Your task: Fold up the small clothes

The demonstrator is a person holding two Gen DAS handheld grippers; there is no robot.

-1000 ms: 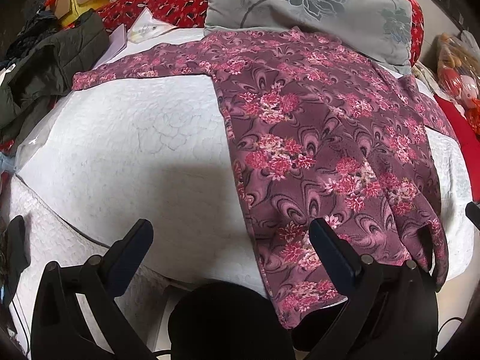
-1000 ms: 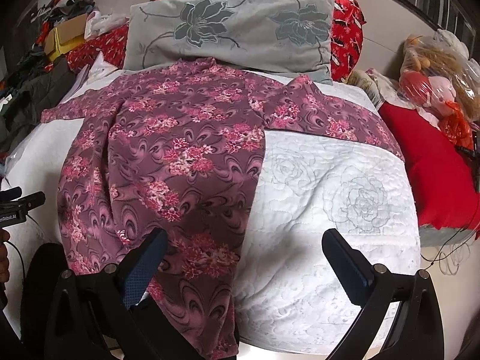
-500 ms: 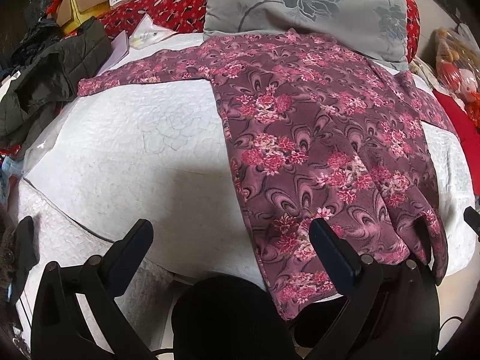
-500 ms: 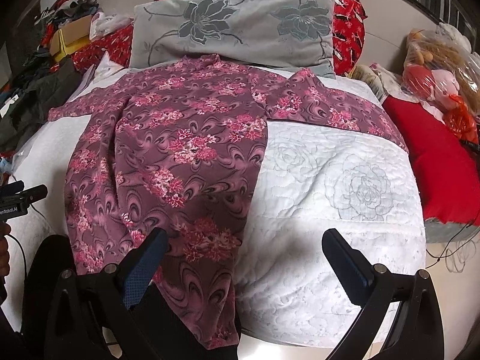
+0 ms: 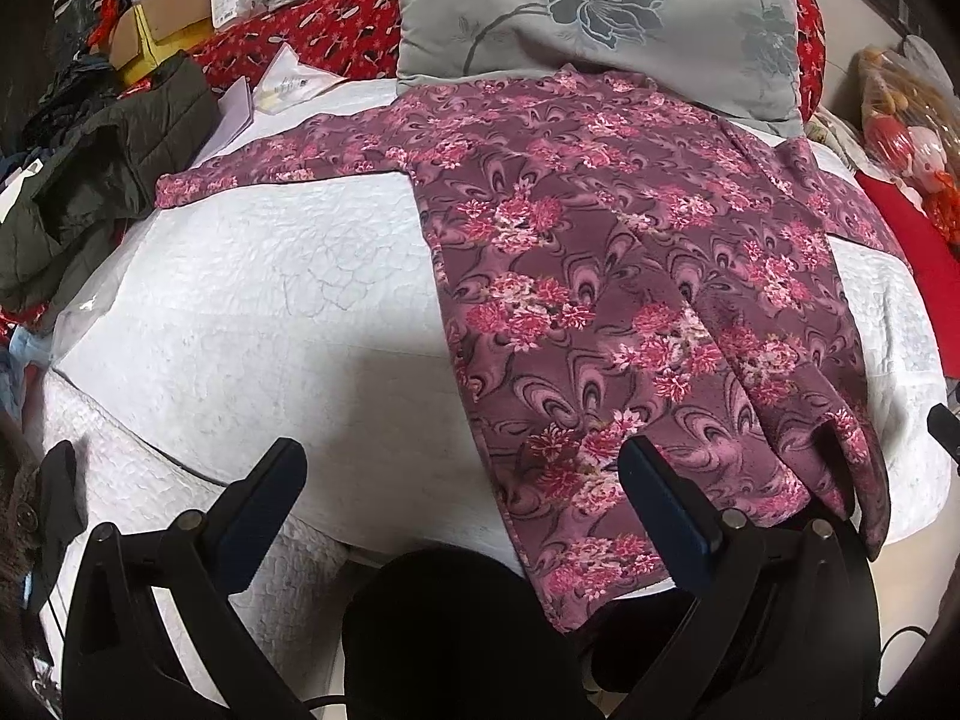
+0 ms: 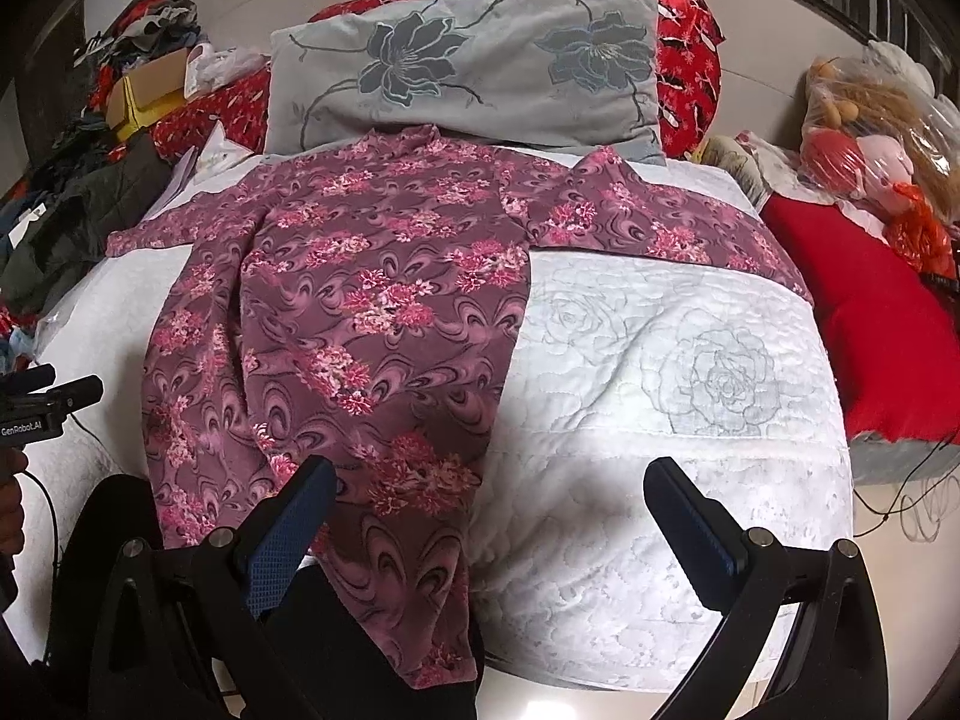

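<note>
A purple garment with pink flowers [image 5: 600, 276] lies spread flat on the white quilted bed [image 5: 270, 312], sleeves out to both sides, its hem hanging over the near edge. It also shows in the right wrist view [image 6: 372, 312]. My left gripper [image 5: 462, 474] is open and empty, held above the near bed edge, left of the garment's hem. My right gripper [image 6: 492, 492] is open and empty above the near edge, its left finger [image 6: 288, 528] over the hem. The left gripper's body [image 6: 42, 402] shows at the left of the right wrist view.
A grey flowered pillow [image 5: 594, 18] and red cushions [image 6: 684, 60] lie at the head. A dark jacket [image 5: 90, 192], papers and boxes [image 5: 162, 36] clutter the left side. A red pillow [image 6: 864, 324] and bagged dolls [image 6: 870, 138] sit on the right. A cable [image 6: 912, 504] hangs at right.
Both grippers have risen and drawn back slightly, so the bed and garment sit a little lower and farther in view. Both stay open. The garment has not moved.
</note>
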